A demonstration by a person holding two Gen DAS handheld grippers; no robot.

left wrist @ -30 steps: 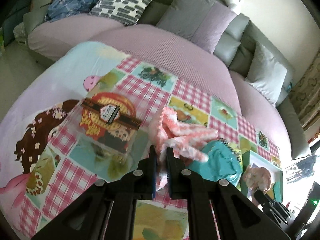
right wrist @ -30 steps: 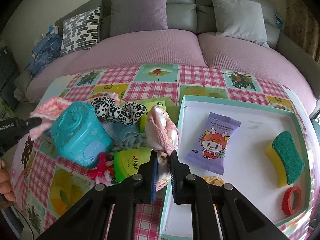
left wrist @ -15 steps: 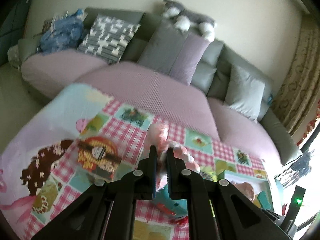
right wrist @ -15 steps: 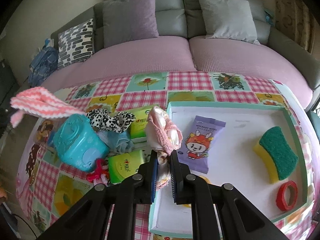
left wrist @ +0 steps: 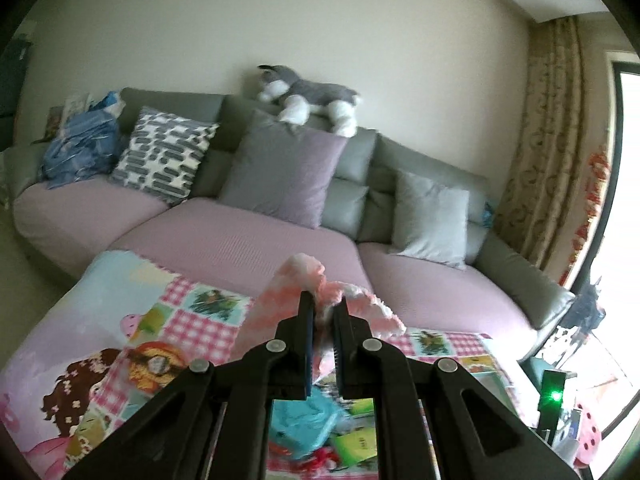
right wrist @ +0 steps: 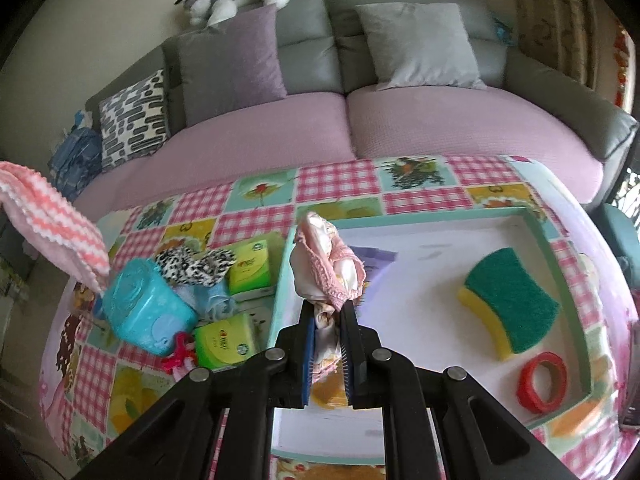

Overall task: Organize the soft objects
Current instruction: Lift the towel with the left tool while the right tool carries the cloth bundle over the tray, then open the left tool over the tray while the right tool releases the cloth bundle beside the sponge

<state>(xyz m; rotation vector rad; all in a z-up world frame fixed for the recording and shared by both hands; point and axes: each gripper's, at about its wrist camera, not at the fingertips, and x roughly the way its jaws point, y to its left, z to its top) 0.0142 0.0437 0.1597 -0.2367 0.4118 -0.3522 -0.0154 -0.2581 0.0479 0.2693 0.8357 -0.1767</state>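
left gripper (left wrist: 322,312) pinching pink striped cloth (left wrist: 308,280); right gripper (right wrist: 328,312) pinching pink undies (right wrist: 326,264). best to keep both squeezed tight, carry slowly toward tray (right wrist: 538,226) at 3 o'clock.

Pink-white striped cloth (left wrist: 320,300) hangs lifted off table – pale pink lacy bundle (right wrist: 326,272) upright over tray edge.

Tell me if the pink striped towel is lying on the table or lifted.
Lifted: the pink striped towel hangs above the table from the left hand-held gripper.
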